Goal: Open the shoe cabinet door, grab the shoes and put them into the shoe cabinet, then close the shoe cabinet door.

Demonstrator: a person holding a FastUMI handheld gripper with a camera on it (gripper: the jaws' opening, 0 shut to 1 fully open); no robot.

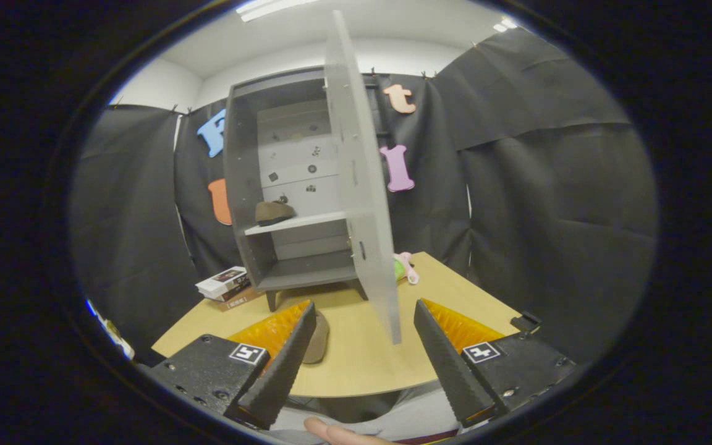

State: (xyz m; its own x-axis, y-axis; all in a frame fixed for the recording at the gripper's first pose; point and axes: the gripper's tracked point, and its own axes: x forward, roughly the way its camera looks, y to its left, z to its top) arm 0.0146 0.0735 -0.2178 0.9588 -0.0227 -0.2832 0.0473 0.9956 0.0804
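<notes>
The grey shoe cabinet (245,185) stands on the wooden table (356,364) beyond my fingers. Its door (362,185) is swung wide open toward me, edge-on, and its lower corner hangs between my two fingers. One brown shoe (274,212) rests on the cabinet's middle shelf. A second brown shoe (317,338) lies on the table, partly hidden behind my left finger. My gripper (362,361) is open, with nothing held between the fingers.
A small stack of books (226,285) lies on the table left of the cabinet. A green and pink object (404,269) lies behind the open door. A person's finger (331,431) shows below the gripper. Black cloth walls surround the table.
</notes>
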